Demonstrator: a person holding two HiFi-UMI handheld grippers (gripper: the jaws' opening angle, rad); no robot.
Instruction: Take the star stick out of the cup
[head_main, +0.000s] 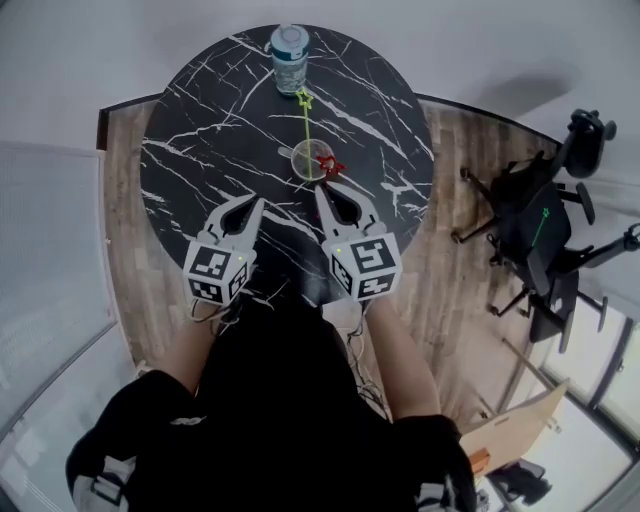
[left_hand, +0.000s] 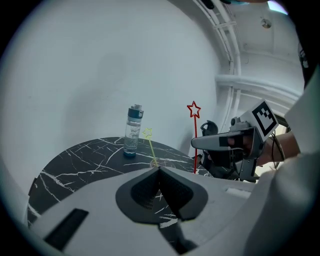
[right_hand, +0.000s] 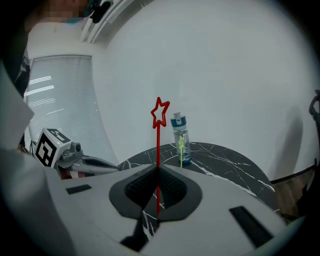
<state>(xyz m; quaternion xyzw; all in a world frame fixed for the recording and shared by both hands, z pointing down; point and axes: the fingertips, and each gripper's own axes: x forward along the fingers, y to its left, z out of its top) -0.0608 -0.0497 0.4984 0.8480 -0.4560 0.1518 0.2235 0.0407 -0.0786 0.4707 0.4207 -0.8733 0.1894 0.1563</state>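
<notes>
One round black marble table (head_main: 200, 120) carries one clear water bottle (head_main: 289, 60) and one clear cup (head_main: 308, 160) holding one yellow star stick (head_main: 306, 115). Two grippers: left gripper (left_hand: 159, 169) closed, empty; right gripper (right_hand: 156, 167) clamps one red star stick (right_hand: 158, 145) upright beside the cup.

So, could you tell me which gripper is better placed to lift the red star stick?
The right gripper: its jaws are clamped on the red star stick by the cup, while the left gripper is shut on nothing.

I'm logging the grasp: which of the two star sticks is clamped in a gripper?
The red star stick, pinched in the shut jaws of the right gripper; the yellow star stick leans in the cup, untouched.
</notes>
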